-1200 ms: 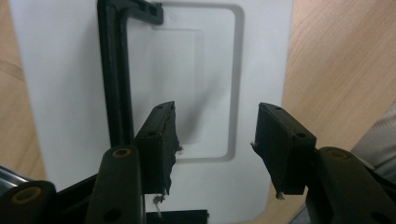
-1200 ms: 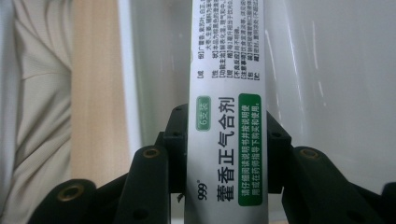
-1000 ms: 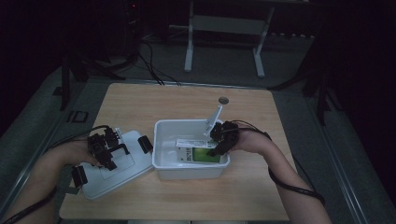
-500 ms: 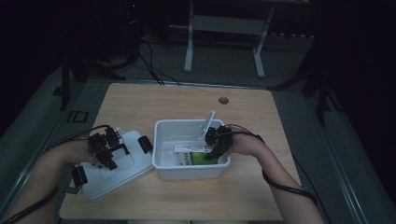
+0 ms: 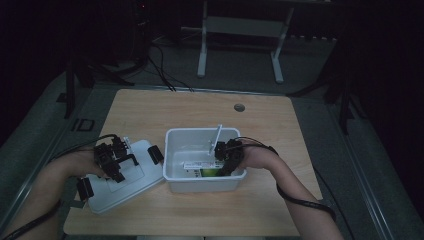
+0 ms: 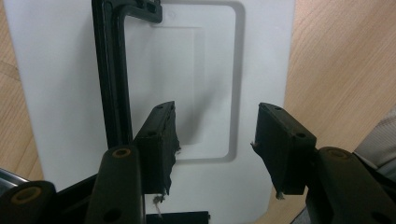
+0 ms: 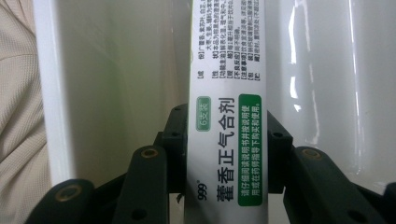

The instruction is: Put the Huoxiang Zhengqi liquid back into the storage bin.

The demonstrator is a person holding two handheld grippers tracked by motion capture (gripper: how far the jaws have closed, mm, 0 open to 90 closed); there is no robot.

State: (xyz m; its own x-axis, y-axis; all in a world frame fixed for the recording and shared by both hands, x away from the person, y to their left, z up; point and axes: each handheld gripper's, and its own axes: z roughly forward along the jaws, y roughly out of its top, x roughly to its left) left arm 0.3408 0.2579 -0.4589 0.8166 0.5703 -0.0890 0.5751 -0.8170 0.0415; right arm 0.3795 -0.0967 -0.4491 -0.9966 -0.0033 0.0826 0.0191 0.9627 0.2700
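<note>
A white open bin point(image 5: 200, 132) stands mid-table. My right gripper point(image 5: 223, 162) reaches down into it, shut on a white and green medicine box point(image 5: 199, 165) that lies low near the bin's front wall. In the right gripper view the box point(image 7: 229, 93) runs lengthwise between the two pads, with the bin's wall point(image 7: 51, 93) at the left. The bin's white lid point(image 5: 135, 182) lies flat to the left of the bin. My left gripper point(image 5: 116, 159) hovers over the lid point(image 6: 60, 70), open with nothing between its jaws, and the lid's black handle point(image 6: 112, 70) sits beside one pad.
The wooden table point(image 5: 280, 130) has a round grommet hole point(image 5: 239, 107) near its far edge. A metal stand point(image 5: 240, 50) and cables point(image 5: 160, 70) lie on the dark floor behind. A sleeve point(image 7: 18, 116) shows beside the bin.
My right gripper has sunk into the bin with the medicine box and shifted slightly left and toward the near wall. The left gripper and lid have not moved.
</note>
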